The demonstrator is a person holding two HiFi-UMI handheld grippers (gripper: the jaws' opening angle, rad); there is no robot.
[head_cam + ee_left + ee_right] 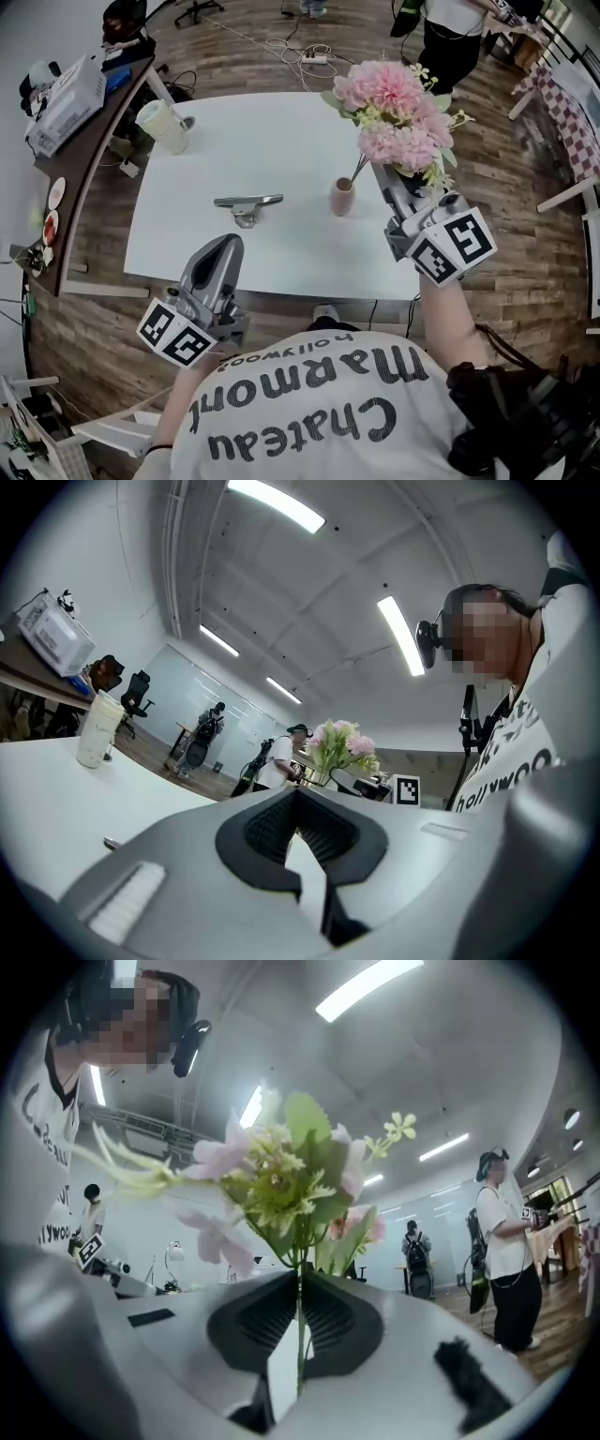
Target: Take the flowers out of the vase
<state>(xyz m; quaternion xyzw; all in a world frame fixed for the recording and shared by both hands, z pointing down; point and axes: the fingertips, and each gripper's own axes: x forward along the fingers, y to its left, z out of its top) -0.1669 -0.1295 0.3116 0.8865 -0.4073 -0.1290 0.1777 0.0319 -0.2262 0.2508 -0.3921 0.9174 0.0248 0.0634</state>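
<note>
A bunch of pink flowers (398, 112) with green leaves is held up over the right side of the white table (272, 141). My right gripper (386, 178) is shut on its thin green stems (298, 1335), and the blooms (281, 1176) fill the right gripper view. A small pink vase (343, 197) stands upright on the table just left of that gripper. One stem (359, 169) still slants down to the vase's mouth; I cannot tell if its end is inside. My left gripper (228, 246) hovers at the table's front edge, shut and empty (295, 794).
A grey metal piece (247, 203) lies mid-table, left of the vase. A cream cup (164, 125) stands at the far left corner. A side desk (84, 122) with a box runs along the left. People stand beyond the table, and cables lie on the wooden floor.
</note>
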